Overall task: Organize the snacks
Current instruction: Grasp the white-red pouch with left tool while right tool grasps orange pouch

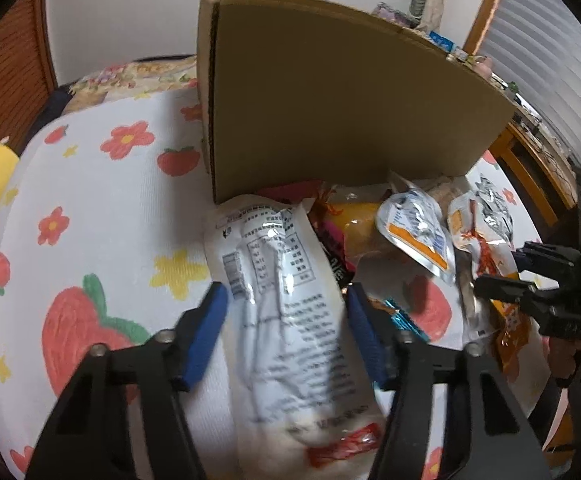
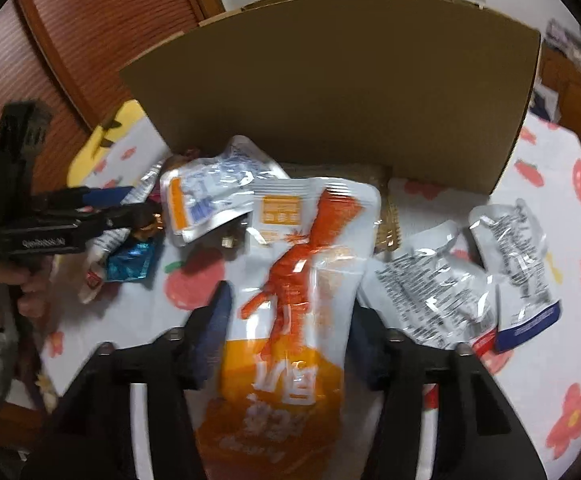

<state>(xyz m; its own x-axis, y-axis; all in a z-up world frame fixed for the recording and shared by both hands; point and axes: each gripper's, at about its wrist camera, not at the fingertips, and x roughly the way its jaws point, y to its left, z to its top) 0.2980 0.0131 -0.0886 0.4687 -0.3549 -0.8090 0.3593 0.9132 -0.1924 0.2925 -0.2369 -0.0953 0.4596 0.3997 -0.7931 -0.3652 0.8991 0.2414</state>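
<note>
Pretty cluttered pile here: the tall brown cardboard box (image 2: pixel 330 92) stands at 12 o'clock and hides whatever's behind or inside it, and a tan packet (image 2: pixel 386 216) plus a dark pink one (image 1: pixel 332 246) are mostly buried under other bags, so can't say what they are. The left gripper (image 1: pixel 286 316) has its blue pads on both sides of a long white printed snack bag (image 1: pixel 286 320); they look to touch it, though it's blurry. The right gripper (image 2: pixel 290 328) straddles an orange-and-white pouch with a lobster picture (image 2: pixel 294 300), but blur means I can't tell if it's clamped. I count three silver foil packs (image 2: pixel 430 292) at 3 o'clock, one white-orange pouch (image 2: pixel 206 196) and a small blue wrapper (image 2: pixel 130 264) at 9–10. Open strawberry-print cloth (image 1: pixel 102 208) at 9 o'clock of the left view.
</note>
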